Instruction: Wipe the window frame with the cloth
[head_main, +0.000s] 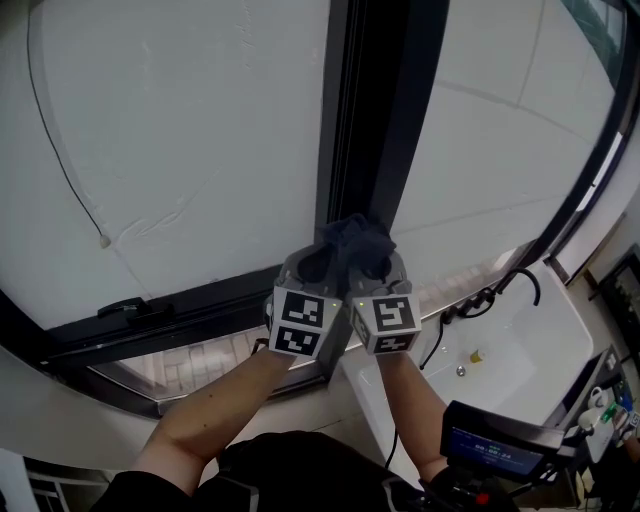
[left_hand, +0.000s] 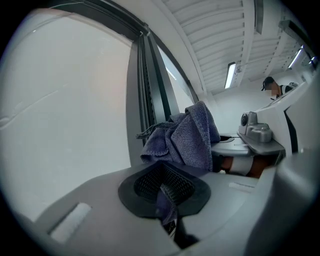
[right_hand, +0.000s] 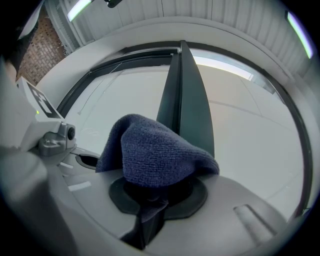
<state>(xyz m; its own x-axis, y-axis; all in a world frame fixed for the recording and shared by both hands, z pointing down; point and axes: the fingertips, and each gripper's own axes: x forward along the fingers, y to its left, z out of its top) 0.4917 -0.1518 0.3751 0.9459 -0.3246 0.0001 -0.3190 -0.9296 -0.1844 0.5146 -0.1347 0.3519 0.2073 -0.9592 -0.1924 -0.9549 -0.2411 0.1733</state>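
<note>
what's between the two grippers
The cloth, bunched up and pinched by both the left gripper and the right gripper; the head view shows it best.

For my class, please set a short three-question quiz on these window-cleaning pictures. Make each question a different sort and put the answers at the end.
1. True or false: the left gripper holds nothing.
2. Pick one. The cloth is bunched up at: A) the dark upright bar of the window frame; B) a door handle; C) a table top.
3. Fill the gap: the cloth is pinched by ___ grippers.

Key:
1. False. Its jaws are shut on the cloth.
2. A.
3. Two. The right gripper clamps it as well.
</note>
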